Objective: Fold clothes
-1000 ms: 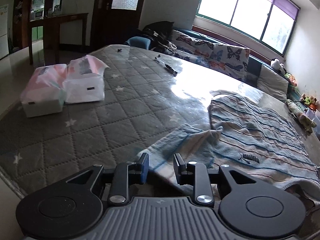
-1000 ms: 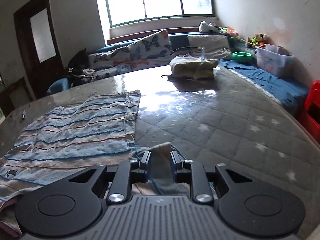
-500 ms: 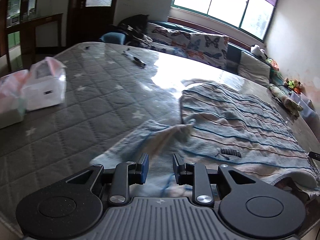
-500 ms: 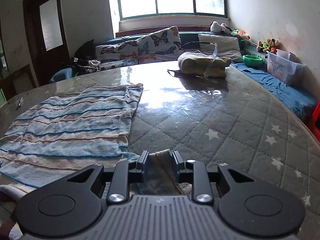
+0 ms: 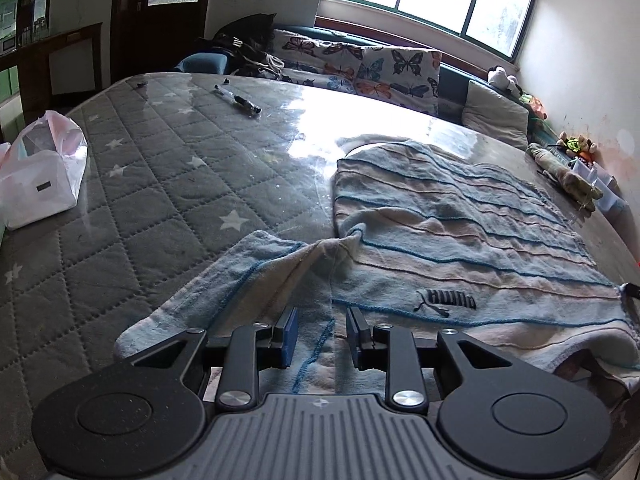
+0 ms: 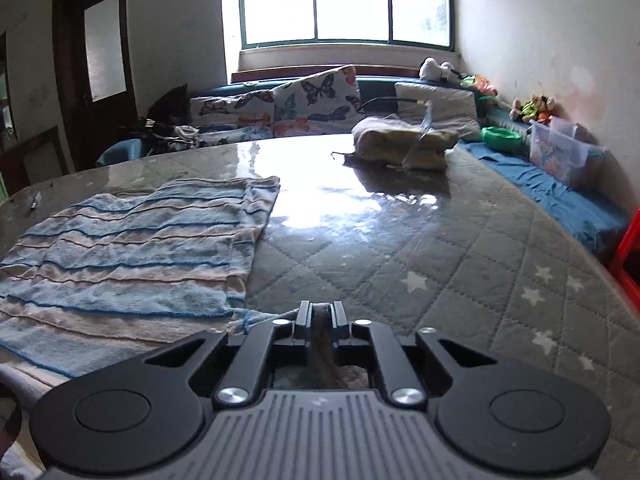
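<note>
A striped shirt point(image 5: 452, 232) in pale blue and cream bands is lying spread on the quilted mattress point(image 5: 160, 184), front up, with a dark logo near its lower edge. One sleeve point(image 5: 240, 280) is stretching out to the side, rumpled and creased where it joins the body. In the right wrist view the shirt point(image 6: 132, 248) is lying flat to the left, its far hem folded slightly over itself.

The left gripper point(image 5: 319, 338) is hovering over the sleeve with its jaws standing apart, cloth showing in the gap between them but not pinched. The right gripper point(image 6: 319, 320) is pinching a narrow fold of the shirt's cloth, its jaws nearly together.

A white plastic bag point(image 5: 40, 176) is sitting at the mattress's left edge, well apart from the shirt. A pen point(image 5: 238, 99) is lying farther up the mattress. A bagged bundle point(image 6: 404, 142) is resting near the far right corner. Butterfly cushions point(image 5: 360, 68) are lining the bench under the window point(image 6: 344, 4), and a green bowl point(image 6: 502, 138) and clear box point(image 6: 560, 154) are standing on the blue bench at right.
</note>
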